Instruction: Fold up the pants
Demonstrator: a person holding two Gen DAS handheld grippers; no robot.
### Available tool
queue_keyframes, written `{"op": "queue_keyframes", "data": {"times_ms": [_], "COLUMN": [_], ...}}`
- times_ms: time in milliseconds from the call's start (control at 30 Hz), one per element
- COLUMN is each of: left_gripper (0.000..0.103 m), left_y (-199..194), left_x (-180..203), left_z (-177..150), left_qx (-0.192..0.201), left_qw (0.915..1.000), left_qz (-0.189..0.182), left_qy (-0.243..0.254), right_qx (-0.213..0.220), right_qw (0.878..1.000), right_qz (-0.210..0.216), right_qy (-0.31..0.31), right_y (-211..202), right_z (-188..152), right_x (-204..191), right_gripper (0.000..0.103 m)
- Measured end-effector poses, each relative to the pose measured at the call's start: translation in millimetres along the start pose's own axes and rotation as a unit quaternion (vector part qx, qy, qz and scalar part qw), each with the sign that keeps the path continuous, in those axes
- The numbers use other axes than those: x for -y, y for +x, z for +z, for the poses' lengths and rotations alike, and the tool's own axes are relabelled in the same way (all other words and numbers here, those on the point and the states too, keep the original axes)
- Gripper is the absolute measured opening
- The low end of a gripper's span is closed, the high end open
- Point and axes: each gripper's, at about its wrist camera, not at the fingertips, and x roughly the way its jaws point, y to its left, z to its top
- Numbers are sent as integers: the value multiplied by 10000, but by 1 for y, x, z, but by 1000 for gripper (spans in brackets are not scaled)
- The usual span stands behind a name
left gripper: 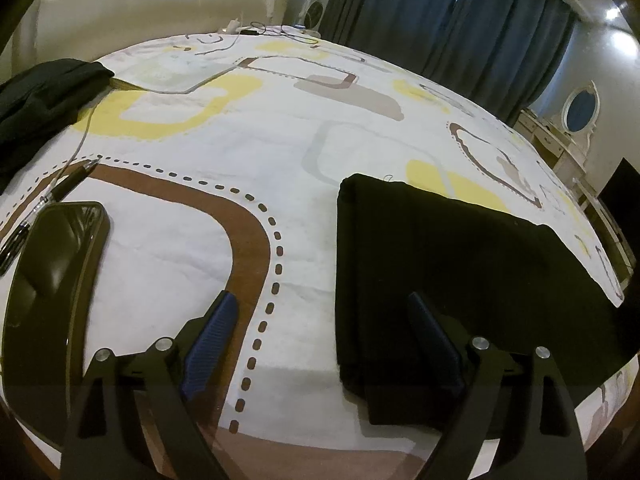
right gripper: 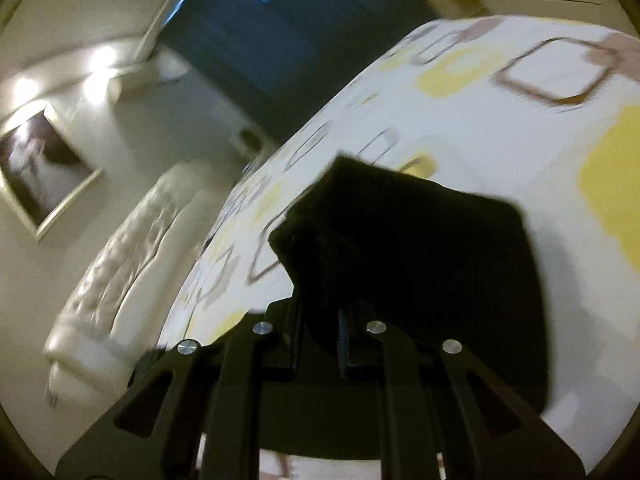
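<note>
Right wrist view: right gripper (right gripper: 338, 336) clamps the black pants (right gripper: 420, 248), lifting a fold off the bed (right gripper: 500, 128); left gripper (left gripper: 320, 340) gapes empty. Next likely: lay it squarely over.

Matt black cloth pants (left gripper: 460, 264)

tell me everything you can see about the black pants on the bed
The pants are black, of soft matte cloth, folded into a thick rectangular stack that lies flat on the patterned bedspread. The right gripper has its jaws shut on one edge. The left gripper is open just above them.
</note>
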Motion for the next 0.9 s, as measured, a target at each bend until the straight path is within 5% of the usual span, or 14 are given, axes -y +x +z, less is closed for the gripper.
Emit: {"op": "queue_keyframes", "data": {"times_ms": [367,667,800,900], "left_gripper": [86,87,87,87], "left_y": [1,0,0,-1], "left_x": [-1,-3,-3,-3], "left_z": [-2,-1,0,1], "left_qx": [96,67,40,7], "left_qw": [9999,9998,9997,9997], "left_qz": [-46,-138,-159,-181], "left_qy": [92,122,152,131], "right_qx": [-1258,-1915,-2184,-2225], "right_qw": [9876,9731,9688,9655], "right_qz": [559,453,422,535], "right_qy": [-753,-1193,-1091,-1241], "right_y": [123,176,183,180], "right_z": [-79,-139,-156,-163], "right_x": [-103,-133,-123,-132], "right_gripper": [13,15,31,60]}}
